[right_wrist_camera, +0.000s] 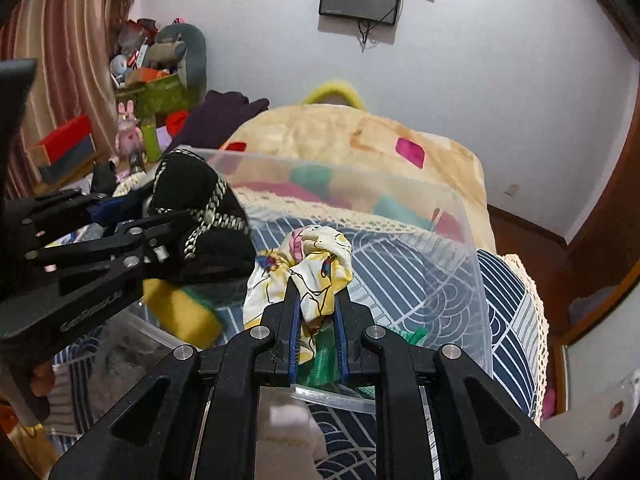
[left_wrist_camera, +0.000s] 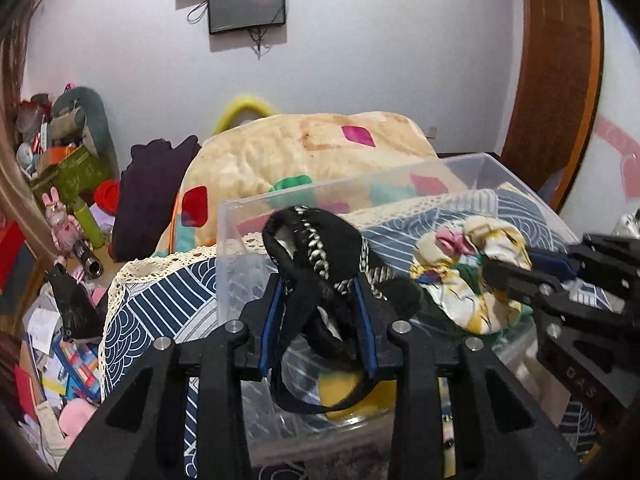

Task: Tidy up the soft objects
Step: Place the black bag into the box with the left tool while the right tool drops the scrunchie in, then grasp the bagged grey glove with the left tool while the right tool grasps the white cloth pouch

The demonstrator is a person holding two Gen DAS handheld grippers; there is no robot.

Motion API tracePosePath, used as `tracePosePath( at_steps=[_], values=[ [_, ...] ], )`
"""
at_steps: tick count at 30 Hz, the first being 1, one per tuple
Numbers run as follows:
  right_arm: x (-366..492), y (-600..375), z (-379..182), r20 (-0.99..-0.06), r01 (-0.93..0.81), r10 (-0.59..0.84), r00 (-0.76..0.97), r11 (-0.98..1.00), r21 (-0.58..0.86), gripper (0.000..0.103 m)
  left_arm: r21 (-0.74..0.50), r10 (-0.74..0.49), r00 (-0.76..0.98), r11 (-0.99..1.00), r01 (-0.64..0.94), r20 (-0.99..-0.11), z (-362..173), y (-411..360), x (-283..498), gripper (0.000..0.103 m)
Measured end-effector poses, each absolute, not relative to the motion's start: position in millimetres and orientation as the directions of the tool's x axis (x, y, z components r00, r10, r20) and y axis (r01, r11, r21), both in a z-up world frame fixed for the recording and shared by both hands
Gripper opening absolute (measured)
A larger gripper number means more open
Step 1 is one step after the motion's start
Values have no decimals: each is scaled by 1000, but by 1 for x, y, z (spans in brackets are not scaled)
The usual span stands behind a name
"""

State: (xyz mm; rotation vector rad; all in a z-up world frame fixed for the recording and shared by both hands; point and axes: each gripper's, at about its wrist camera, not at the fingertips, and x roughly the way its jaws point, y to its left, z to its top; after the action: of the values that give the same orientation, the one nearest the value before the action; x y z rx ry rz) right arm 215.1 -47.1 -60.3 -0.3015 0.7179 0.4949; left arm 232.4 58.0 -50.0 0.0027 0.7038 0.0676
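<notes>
Left wrist view: left gripper clamps black garment, limp, light, over clear bin.
Right wrist view: right gripper pinches floral cloth; soft, hold bunched folds.

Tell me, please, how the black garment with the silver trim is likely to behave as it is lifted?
Probably floppy: the black garment droops in loops from the left claw. Likely light, since it hangs bunched above the clear bin. Its strap may snag.
</notes>
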Motion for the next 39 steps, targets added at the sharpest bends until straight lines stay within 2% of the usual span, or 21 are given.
tracePosePath(
  at_steps=[2, 4, 8, 10, 13, 20, 23, 33, 39],
  values=[
    [213, -51, -58, -684, -525, 330, 651, 846, -92, 17, 39, 69, 765, 998, -58, -640, -49, 56, 229, 48],
    [212, -53, -56, -684, -529, 338, 646, 845, -82, 20, 56, 74, 769, 997, -50, -635, -47, 53, 225, 51],
    [205, -60, -47, -663, -532, 343, 665, 841, -99, 31, -3, 25, 766, 999, -34, -643, -40, 57, 214, 51],
    [199, -65, -40, -640, -528, 352, 683, 843, -100, 42, -45, -4, 771, 998, -32, -637, -35, 62, 206, 51],
    [190, -75, -27, -602, -523, 373, 706, 848, -88, 51, -34, 16, 795, 998, -46, -606, -22, 63, 190, 52],
    [166, -93, -2, -525, -512, 404, 749, 856, -72, 52, -6, 14, 846, 1000, -20, -533, 2, 55, 152, 65],
    [158, -99, 0, -507, -518, 424, 750, 854, -51, 57, -2, 11, 859, 1000, -14, -513, 7, 51, 136, 75],
    [142, -108, -15, -500, -520, 425, 755, 852, -62, 58, 10, 8, 846, 1000, -2, -532, -16, 45, 112, 76],
    [142, -103, -33, -530, -522, 418, 738, 851, -56, 59, 20, 12, 787, 1000, 1, -617, -54, 47, 123, 76]
  ],
)
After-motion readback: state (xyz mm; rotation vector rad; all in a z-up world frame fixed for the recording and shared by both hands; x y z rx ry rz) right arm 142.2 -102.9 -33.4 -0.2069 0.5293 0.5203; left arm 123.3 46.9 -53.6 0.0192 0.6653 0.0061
